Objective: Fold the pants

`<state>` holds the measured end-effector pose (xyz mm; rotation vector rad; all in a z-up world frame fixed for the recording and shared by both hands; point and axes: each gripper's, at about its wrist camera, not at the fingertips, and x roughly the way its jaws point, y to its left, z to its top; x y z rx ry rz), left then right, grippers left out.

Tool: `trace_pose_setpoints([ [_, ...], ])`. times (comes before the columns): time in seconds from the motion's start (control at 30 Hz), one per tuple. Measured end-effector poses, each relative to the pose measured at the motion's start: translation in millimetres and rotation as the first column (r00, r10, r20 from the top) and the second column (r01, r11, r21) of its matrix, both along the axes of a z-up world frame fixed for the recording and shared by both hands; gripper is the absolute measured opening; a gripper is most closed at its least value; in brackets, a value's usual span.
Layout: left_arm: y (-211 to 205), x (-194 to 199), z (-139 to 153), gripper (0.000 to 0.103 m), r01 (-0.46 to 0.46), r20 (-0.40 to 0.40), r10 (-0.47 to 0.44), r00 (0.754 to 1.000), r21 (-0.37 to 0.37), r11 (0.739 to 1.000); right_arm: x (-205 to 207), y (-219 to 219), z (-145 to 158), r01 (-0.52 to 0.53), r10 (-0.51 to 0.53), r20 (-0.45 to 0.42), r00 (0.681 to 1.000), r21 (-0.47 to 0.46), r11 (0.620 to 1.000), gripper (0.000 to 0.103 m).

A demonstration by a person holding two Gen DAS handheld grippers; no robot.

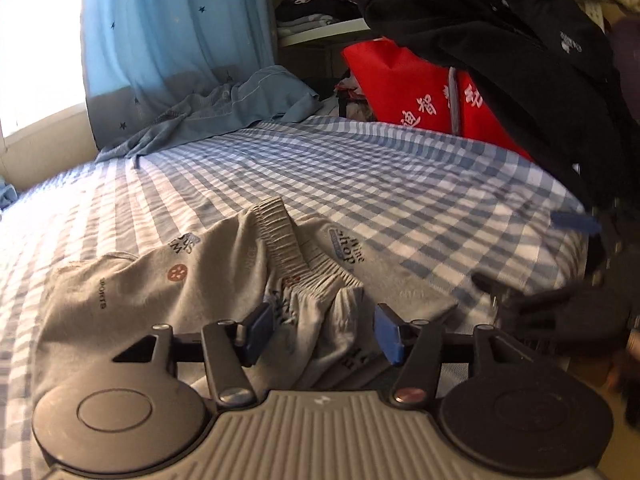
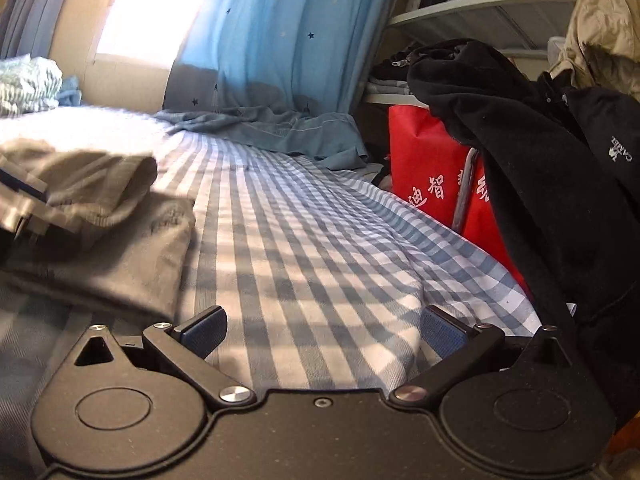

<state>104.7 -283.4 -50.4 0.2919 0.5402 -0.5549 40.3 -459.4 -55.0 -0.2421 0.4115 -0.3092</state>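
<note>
Grey pants (image 1: 192, 280) with small printed words lie bunched on the blue checked bed sheet (image 1: 360, 168), the elastic waistband (image 1: 280, 236) crumpled upward in the middle. My left gripper (image 1: 322, 332) hovers low over their near edge. It is open, and loose fabric lies between its blue pads (image 1: 258, 330) without being pinched. In the right wrist view the pants (image 2: 112, 216) are a folded heap at the left. My right gripper (image 2: 324, 332) is open over bare sheet (image 2: 320, 248) to the right of them, with nothing between its fingers.
A black garment (image 2: 540, 168) hangs down at the right, close to the bed's edge, with a red bag (image 2: 424, 160) behind it. A blue-grey cloth (image 1: 224, 112) lies at the far end under a blue curtain (image 1: 176, 24). Shelves (image 1: 320, 28) with clothes stand behind.
</note>
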Motion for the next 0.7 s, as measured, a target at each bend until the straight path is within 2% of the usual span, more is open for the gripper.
trace_pose_setpoints([
  [0.1, -0.6, -3.6, -3.4, 0.061, -0.002, 0.022, 0.001, 1.0, 0.049, 0.999, 6.1, -3.7, 16.1, -0.052, 0.051, 0.023, 0.998, 0.073, 0.996, 0.102],
  [0.2, -1.7, -7.3, -3.2, 0.061, 0.0, 0.038, -0.002, 0.999, 0.062, 0.998, 23.3, -9.8, 33.2, -0.187, 0.185, 0.029, 0.982, 0.214, 0.959, 0.102],
  [0.27, -5.3, -8.0, -3.8, 0.067, 0.0, 0.041, -0.003, 0.999, 0.075, 0.997, 42.7, -13.4, 39.8, -0.291, 0.305, 0.014, 0.952, 0.342, 0.893, 0.102],
  [0.37, -10.9, -9.8, -5.1, 0.078, -0.012, 0.055, 0.006, 0.998, 0.099, 0.995, 75.9, -14.8, 43.9, -0.414, 0.482, 0.025, 0.876, 0.552, 0.724, 0.102],
  [0.43, -13.1, -10.1, -5.4, 0.079, -0.018, 0.056, 0.012, 0.998, 0.106, 0.994, 99.4, -13.2, 40.3, -0.432, 0.556, 0.028, 0.831, 0.663, 0.611, 0.102],
  [0.47, -14.3, -9.6, -5.4, 0.079, -0.02, 0.054, 0.015, 0.998, 0.106, 0.994, 111.1, -12.7, 36.9, -0.423, 0.576, 0.022, 0.817, 0.703, 0.572, 0.102],
  [0.6, -12.7, -6.6, -1.9, 0.076, -0.022, 0.035, 0.019, 0.999, 0.076, 0.997, 144.6, -10.9, 25.5, -0.363, 0.591, -0.004, 0.806, 0.786, 0.5, 0.102],
  [0.63, -11.6, -5.7, -0.8, 0.069, -0.021, 0.031, 0.019, 0.999, 0.066, 0.998, 149.7, -11.3, 23.8, -0.351, 0.589, -0.002, 0.808, 0.801, 0.485, 0.1],
  [0.67, -10.8, -4.4, -0.1, 0.059, -0.022, 0.026, 0.02, 0.999, 0.061, 0.998, 153.3, -12.3, 23.3, -0.343, 0.583, 0.005, 0.812, 0.812, 0.471, 0.091],
  [0.7, -10.9, -2.4, 0.5, 0.055, -0.021, 0.02, 0.02, 1.0, 0.064, 0.998, 157.2, -14.0, 23.9, -0.335, 0.576, 0.009, 0.818, 0.821, 0.463, 0.085],
])
